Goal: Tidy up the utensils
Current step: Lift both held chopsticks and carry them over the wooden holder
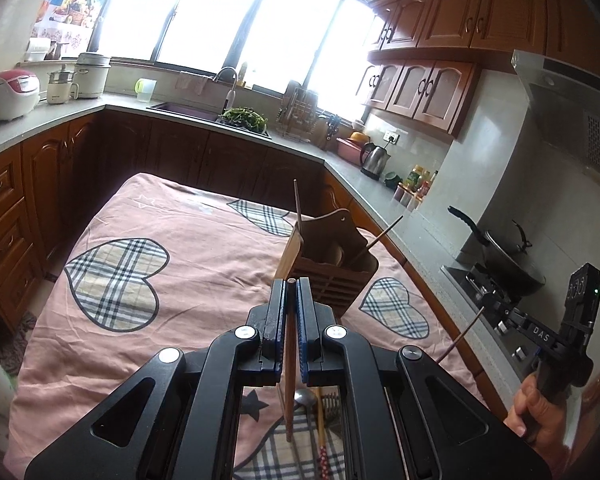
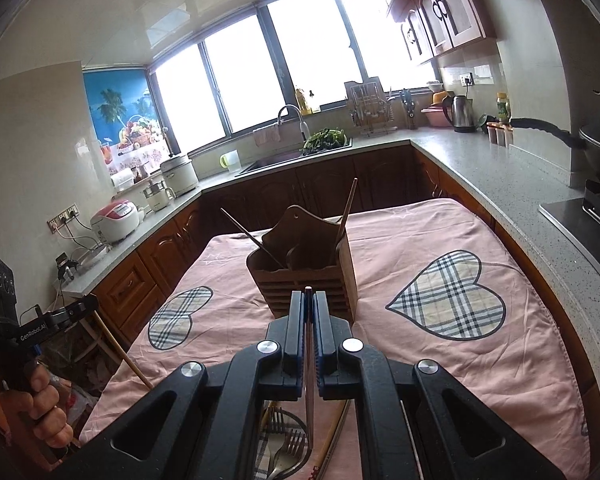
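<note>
In the left wrist view my left gripper (image 1: 291,284) is shut on a brown chopstick (image 1: 289,360) that stands upright between the pads. Just beyond it, a wooden utensil holder (image 1: 332,268) stands on the pink cloth (image 1: 180,240) with two chopsticks leaning out. My right gripper (image 2: 309,294) is shut on a thin dark chopstick (image 2: 309,360), facing the same holder (image 2: 308,276). Each view shows the other gripper at its edge, right gripper (image 1: 485,306) and left gripper (image 2: 92,302), stick in its jaws. Forks (image 2: 288,444) and a spoon (image 1: 306,398) lie on the cloth beneath the grippers.
Cabinets and a grey counter (image 2: 500,176) wrap around the covered table. A stove with a pan (image 1: 508,256) is close on the right. A sink (image 2: 292,156), kettle (image 2: 462,114) and rice cookers (image 1: 10,94) line the far counter under the windows.
</note>
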{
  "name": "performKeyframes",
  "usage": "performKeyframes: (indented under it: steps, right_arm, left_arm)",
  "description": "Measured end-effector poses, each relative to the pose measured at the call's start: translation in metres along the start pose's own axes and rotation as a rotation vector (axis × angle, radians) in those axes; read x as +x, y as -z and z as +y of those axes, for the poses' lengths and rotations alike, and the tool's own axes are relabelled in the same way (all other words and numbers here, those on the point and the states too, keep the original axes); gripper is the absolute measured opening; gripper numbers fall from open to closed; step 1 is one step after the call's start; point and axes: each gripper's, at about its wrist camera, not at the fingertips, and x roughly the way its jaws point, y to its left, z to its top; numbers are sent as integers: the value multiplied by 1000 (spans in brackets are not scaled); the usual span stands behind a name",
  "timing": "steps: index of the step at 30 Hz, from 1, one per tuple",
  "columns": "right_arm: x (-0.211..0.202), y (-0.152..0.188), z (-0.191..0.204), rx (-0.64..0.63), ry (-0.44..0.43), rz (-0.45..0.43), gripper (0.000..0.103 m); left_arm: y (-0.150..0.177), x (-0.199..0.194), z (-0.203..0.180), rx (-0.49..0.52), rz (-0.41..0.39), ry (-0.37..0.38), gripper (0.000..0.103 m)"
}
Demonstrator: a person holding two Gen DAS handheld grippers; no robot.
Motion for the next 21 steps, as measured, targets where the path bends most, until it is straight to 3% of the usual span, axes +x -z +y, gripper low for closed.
performKeyframes:
  steps: [13, 21]
  right_arm:
    - [11, -25, -2, 35, -18, -84, 4]
    - [28, -57, -7, 43, -21, -147, 4]
  left_arm:
    - [-38, 14, -5, -56, -106, 17, 4]
    - [-73, 35, -22, -30, -178, 32, 4]
